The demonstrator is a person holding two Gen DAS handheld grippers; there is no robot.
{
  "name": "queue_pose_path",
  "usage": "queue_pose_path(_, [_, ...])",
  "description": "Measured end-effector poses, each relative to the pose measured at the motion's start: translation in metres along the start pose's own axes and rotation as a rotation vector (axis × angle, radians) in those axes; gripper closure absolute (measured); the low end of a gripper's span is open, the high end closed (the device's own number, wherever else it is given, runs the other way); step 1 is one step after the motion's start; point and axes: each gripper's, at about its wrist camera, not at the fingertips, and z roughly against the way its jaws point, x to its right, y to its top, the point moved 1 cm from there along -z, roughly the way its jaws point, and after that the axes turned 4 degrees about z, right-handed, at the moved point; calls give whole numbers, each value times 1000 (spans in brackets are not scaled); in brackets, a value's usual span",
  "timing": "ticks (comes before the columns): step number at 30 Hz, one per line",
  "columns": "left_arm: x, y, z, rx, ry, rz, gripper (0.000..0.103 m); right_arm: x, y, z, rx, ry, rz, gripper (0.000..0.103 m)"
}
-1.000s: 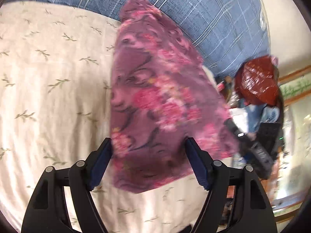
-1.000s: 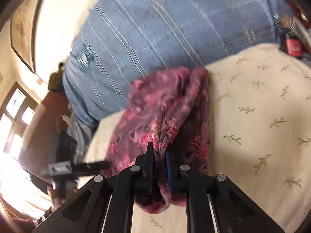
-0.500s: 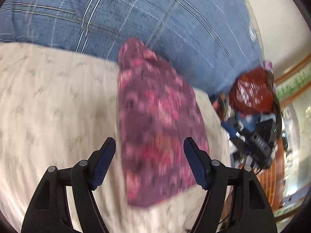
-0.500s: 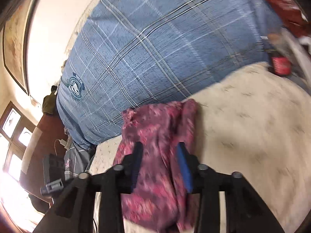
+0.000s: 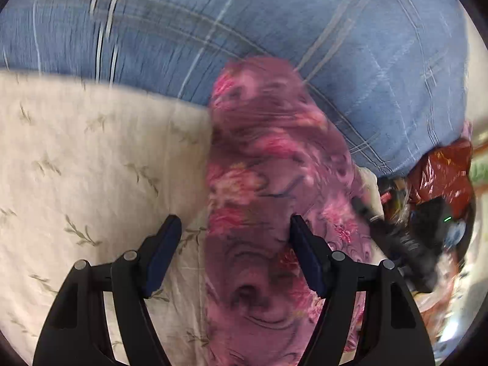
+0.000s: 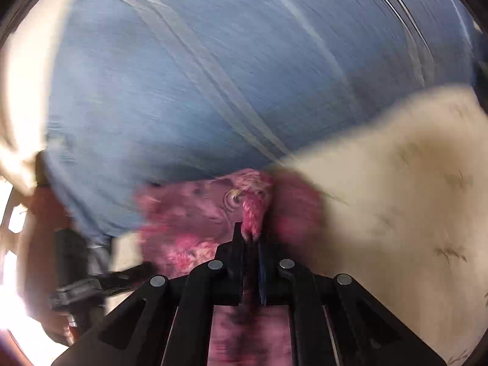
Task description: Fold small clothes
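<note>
The floral garment [image 5: 268,201] lies on the cream bedsheet [image 5: 76,164] against the blue plaid quilt [image 5: 274,36]. The right gripper [image 6: 251,238] has its jaws clenched on a bunched fold of it. The left gripper [image 5: 235,244] stands released, its jaws straddling the cloth without pressing it.

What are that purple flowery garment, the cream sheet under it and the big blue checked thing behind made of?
Purple garment: thin, soft printed fabric, probably a light cotton or synthetic; it drapes and bunches into a fold in the right gripper.
Cream sheet: matte woven cloth with a leaf print, finely wrinkled, likely cotton.
Blue checked cover: matte woven fabric, puffed like a padded quilt.
</note>
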Motion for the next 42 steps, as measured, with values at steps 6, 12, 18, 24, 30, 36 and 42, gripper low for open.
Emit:
queue_pose_path(6, [-8, -25, 48, 22, -79, -5, 31, 6, -21, 58, 75, 126, -11, 79])
queue_pose_path(12, [-8, -105, 46, 11, -103, -56, 30, -10, -69, 75, 24, 249, 138, 71])
queue_pose_path(18, [-1, -124, 61, 10, -75, -141, 30, -8, -79, 90, 16, 133, 140, 70])
queue_pose_path(24, [-23, -96, 66, -24, -169, 3, 29, 34, -77, 108, 45, 160, -43, 48])
queue_pose_path(30, [-1, -89, 26, -99, -256, 38, 13, 8, -90, 72, -5, 256, 71, 45])
queue_pose_path(36, [11, -70, 16, -91, -227, 66, 13, -3, -78, 53, 9, 241, 85, 53])
queue_pose_path(42, [12, -62, 11, -59, -194, 91, 65, -16, -71, 45, 29, 156, 103, 73])
